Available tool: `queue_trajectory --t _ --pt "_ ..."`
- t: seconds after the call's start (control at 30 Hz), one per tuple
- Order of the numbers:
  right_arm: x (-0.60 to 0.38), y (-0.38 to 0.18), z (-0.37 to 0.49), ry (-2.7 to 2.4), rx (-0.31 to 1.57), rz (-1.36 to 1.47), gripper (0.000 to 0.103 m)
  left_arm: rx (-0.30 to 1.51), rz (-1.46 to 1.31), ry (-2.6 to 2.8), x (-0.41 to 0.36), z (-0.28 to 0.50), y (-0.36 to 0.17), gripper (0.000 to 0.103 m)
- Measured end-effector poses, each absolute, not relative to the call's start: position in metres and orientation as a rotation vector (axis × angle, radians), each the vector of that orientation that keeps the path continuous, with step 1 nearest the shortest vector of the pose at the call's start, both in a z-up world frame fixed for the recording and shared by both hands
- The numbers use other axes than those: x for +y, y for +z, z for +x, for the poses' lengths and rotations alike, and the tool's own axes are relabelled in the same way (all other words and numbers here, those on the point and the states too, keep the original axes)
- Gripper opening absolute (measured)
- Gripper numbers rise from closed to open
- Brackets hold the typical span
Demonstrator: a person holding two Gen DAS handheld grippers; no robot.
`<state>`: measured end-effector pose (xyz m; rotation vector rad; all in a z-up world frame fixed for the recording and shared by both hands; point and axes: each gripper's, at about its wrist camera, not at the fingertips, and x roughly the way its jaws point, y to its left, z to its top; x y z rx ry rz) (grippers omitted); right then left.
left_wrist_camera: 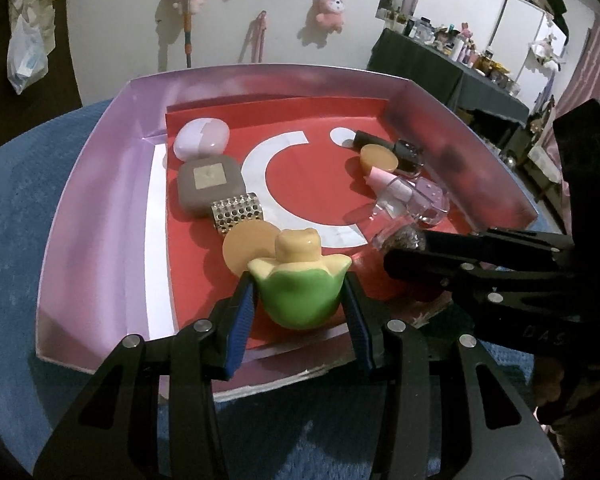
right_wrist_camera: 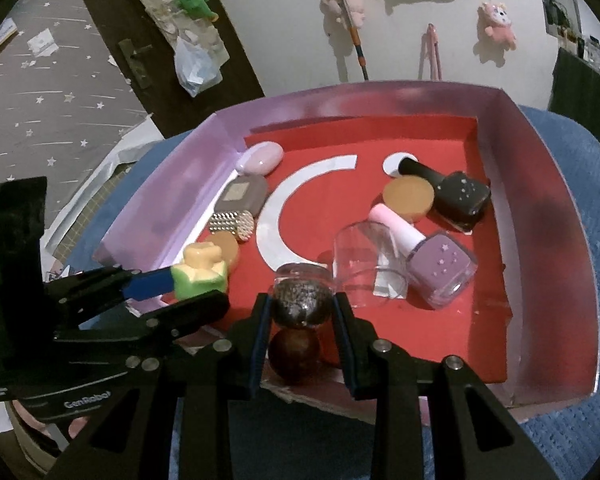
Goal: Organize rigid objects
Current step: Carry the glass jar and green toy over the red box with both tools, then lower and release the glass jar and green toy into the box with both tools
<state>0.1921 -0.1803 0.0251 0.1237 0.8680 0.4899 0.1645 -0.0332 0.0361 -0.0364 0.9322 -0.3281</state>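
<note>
While both grippers reach over the near edge of the shallow pink-walled cardboard tray with a red floor, each one has something clamped. The left gripper has its blue-padded jaws pressed against either side of a glossy green and pale-yellow flower-shaped figurine, which sits between the fingertips at the tray's near-left part, just in front of a flat round tan disc.

The right gripper is closed on a small clear jar with a dark glittery round stopper; the jar lies between its two fingers, low over the red floor near the front edge. Just below it in the right wrist view sits a dark brown ball; whether it touches the jar I cannot tell.

Beyond the jar lie an overturned clear plastic cup and a lilac nail-polish bottle with a pink cap, side by side. Farther back rest a black nail-polish bottle and a second tan disc.

Along the left wall stand a lilac oval case, a taupe square compact and a studded silver cylinder.
</note>
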Motion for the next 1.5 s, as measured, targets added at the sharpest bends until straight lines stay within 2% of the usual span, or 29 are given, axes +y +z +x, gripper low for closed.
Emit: queue_trajectory --t 1.33,1.4,1.47,1.5 --pt "-0.188 0.018 0.198 0.396 0.863 0.103 0.034 0.948 -0.026 -0.302 -0.032 0.173 0.031 0.042" --pt "-0.189 0.021 0.195 0.395 0.854 0.103 0.035 0.947 -0.028 -0.296 -0.032 0.171 0.032 0.043" --pt "-0.19 0.025 0.192 0.392 0.842 0.102 0.047 0.942 -0.025 -0.288 -0.031 0.169 0.033 0.047" --pt "-0.19 0.026 0.191 0.389 0.837 0.099 0.049 0.936 -0.024 -0.282 -0.031 0.168 0.034 0.052"
